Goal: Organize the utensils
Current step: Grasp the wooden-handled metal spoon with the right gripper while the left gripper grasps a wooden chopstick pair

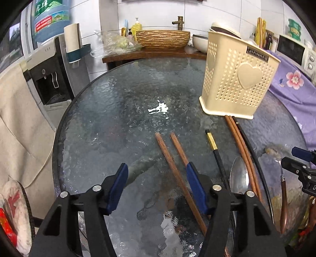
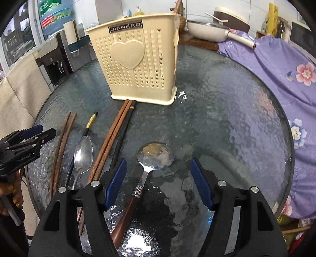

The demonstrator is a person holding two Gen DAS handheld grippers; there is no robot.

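Observation:
A cream perforated utensil holder (image 1: 237,79) (image 2: 136,67) stands on the round glass table (image 1: 122,110) (image 2: 227,110). Brown wooden chopsticks (image 1: 173,168) lie between the blue fingers of my open left gripper (image 1: 157,170). Another brown pair (image 1: 243,148) (image 2: 112,136), black chopsticks (image 1: 215,152) (image 2: 89,124) and a steel spoon (image 1: 239,176) (image 2: 83,154) lie nearby. My open right gripper (image 2: 159,166) hovers over a wooden-handled spoon (image 2: 146,174), which also shows in the left view (image 1: 283,197). One chopstick sticks out of the holder (image 2: 177,7).
A purple floral cloth (image 2: 280,75) covers the right side beyond the table. A water dispenser (image 1: 51,79) and a beige cloth (image 1: 17,118) stand left. A wooden counter (image 1: 148,53) with a basin, pans and a microwave lies behind.

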